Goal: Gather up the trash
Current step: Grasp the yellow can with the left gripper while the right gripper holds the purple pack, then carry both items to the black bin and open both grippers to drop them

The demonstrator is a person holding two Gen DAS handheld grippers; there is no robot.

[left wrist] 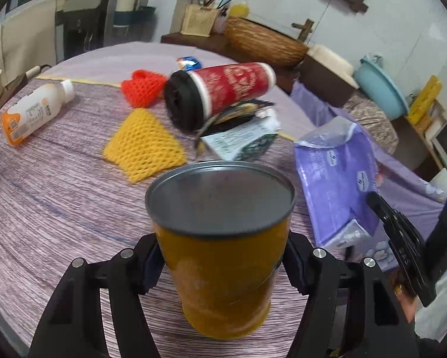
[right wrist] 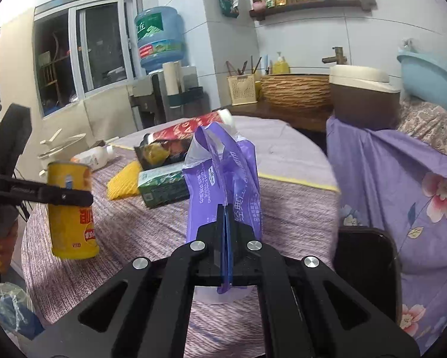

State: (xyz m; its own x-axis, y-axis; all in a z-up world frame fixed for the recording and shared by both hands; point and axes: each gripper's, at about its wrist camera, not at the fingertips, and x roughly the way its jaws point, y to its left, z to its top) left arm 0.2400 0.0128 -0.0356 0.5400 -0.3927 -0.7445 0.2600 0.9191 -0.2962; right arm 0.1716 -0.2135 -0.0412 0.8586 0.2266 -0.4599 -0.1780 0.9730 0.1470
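Note:
My left gripper (left wrist: pixel 220 256) is shut on a yellow can (left wrist: pixel 223 253) with a grey metal end, held just above the round table's purple cloth (left wrist: pixel 59 208); the can also shows in the right wrist view (right wrist: pixel 71 208). My right gripper (right wrist: pixel 227 229) is shut on the edge of a purple plastic bag (right wrist: pixel 223 176), which stands up from the table; it also shows in the left wrist view (left wrist: pixel 339 179). Other trash lies on the table: a red tube with a black cap (left wrist: pixel 220 89), a yellow foam net (left wrist: pixel 142 146), a red foam net (left wrist: pixel 142 86), a white and orange bottle (left wrist: pixel 35 110), a green carton (right wrist: pixel 163 188).
A small blue wrapper (left wrist: pixel 189 62) lies at the far table edge. A wicker basket (left wrist: pixel 265 41), a utensil holder (left wrist: pixel 198 21) and a brown pot (right wrist: pixel 363 98) stand on the counter behind. A floral purple cloth (right wrist: pixel 402 194) hangs at right. A water dispenser (right wrist: pixel 160 38) stands by the window.

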